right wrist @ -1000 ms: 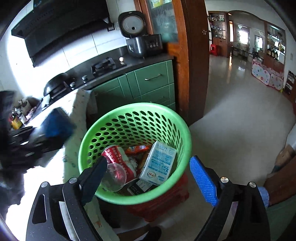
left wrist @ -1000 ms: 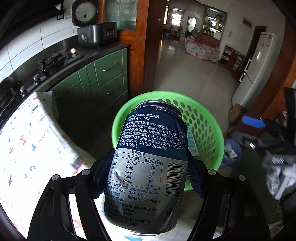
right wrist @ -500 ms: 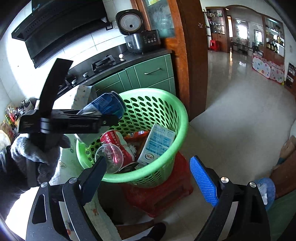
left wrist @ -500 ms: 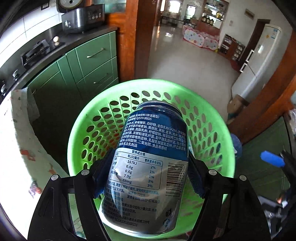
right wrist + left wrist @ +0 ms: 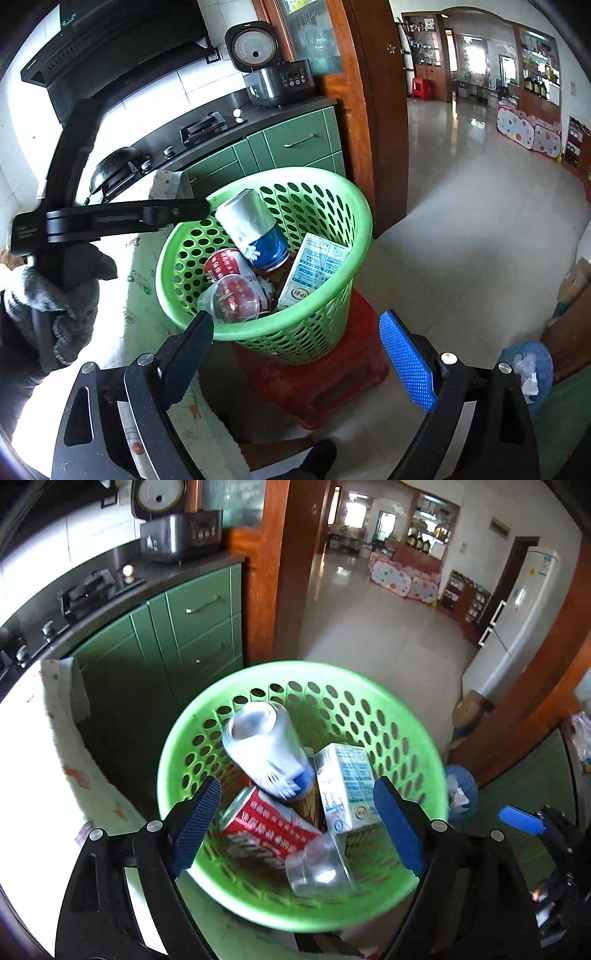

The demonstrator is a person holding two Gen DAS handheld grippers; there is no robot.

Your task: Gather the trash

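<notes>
Two sets of jaws, both spread with nothing in them. My left gripper (image 5: 295,827) has just been opening right above the green basket (image 5: 184,738) so the blue-and-white can (image 5: 266,753) drops in; it's blurred at 11 o'clock inside, tipped over the red can (image 5: 266,827), clear cup (image 5: 321,867) and carton (image 5: 343,786). My right gripper (image 5: 299,362) hangs by the rim, free for more trash, I guess

The left gripper (image 5: 297,827) points steeply downward, its jaws having just been opening and now standing wide apart with nothing between the blue pads. The right gripper (image 5: 297,360) also tilts downward, jaws spread and empty. A grey-gloved hand (image 5: 55,291) grips the left gripper's handle.
</notes>
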